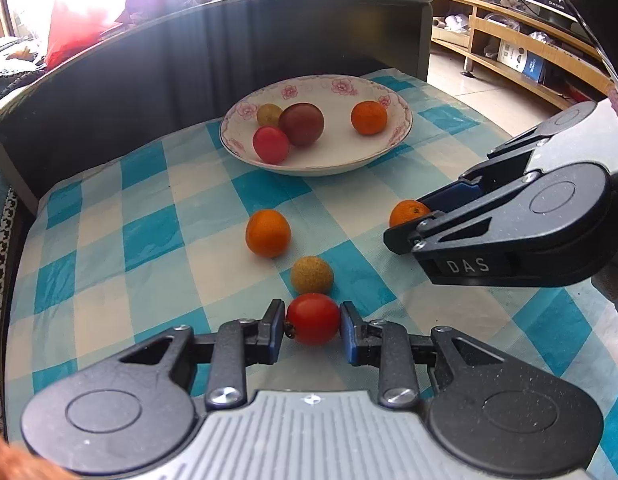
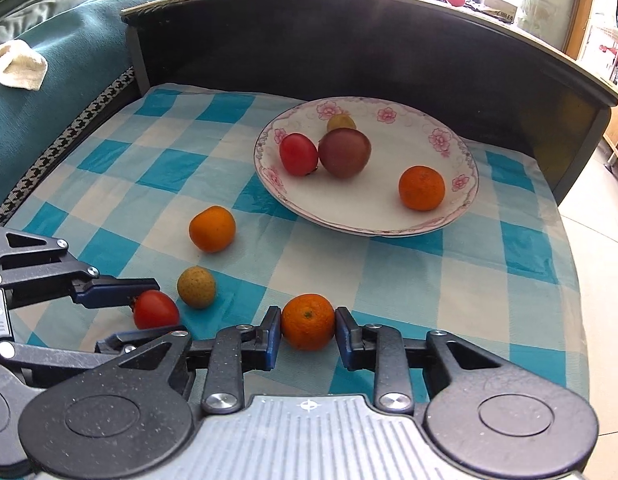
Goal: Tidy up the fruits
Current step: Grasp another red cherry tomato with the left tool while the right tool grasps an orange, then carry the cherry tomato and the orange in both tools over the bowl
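My left gripper (image 1: 313,322) is shut on a red tomato (image 1: 313,319) that rests on the blue checked cloth (image 1: 109,240); its pads press both sides. My right gripper (image 2: 308,328) is shut on a small orange (image 2: 308,322), also low on the cloth. In the left wrist view the right gripper (image 1: 409,220) shows at the right, with the orange (image 1: 407,212) half hidden in it. The left gripper (image 2: 145,312) and its tomato (image 2: 155,309) lie at the lower left of the right wrist view. A loose orange (image 1: 268,233) and a tan round fruit (image 1: 311,275) sit between the grippers.
A white flowered plate (image 1: 329,162) farther back holds an orange (image 1: 369,117), a red tomato (image 1: 270,144), a dark purple fruit (image 1: 301,124) and a small yellowish fruit (image 1: 269,114). A dark curved panel (image 1: 189,64) walls the table's far side. A teal sofa (image 2: 37,112) stands on the left.
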The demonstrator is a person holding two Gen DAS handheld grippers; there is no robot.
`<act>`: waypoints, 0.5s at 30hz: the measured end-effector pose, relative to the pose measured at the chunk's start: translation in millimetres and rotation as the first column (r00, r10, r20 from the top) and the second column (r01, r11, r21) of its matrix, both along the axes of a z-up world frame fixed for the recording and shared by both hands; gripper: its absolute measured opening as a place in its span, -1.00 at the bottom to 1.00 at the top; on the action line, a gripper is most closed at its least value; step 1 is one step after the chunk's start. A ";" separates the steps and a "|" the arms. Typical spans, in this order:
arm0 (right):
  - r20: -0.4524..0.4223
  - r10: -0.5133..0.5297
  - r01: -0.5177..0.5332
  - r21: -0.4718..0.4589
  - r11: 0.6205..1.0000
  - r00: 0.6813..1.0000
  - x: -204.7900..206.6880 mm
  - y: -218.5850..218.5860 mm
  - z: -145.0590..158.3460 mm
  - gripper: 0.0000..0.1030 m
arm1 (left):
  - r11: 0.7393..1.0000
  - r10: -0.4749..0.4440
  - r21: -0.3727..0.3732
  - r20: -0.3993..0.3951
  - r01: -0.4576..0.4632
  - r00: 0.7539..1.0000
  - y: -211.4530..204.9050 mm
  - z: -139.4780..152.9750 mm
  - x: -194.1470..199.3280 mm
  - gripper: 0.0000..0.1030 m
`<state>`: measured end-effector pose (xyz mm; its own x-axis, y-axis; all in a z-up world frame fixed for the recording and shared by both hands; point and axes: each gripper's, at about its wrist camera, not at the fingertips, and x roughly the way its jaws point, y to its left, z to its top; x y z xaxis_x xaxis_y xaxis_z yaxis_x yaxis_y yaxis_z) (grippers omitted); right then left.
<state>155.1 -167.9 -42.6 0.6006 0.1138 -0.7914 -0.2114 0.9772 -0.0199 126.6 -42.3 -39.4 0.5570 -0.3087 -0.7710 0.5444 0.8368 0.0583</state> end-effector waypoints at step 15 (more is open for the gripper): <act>0.006 0.006 -0.006 -0.006 1.000 1.000 -10.4 -6.9 5.2 -0.56 | 1.000 0.017 -0.014 0.017 -0.017 1.000 5.6 7.4 2.5 -0.25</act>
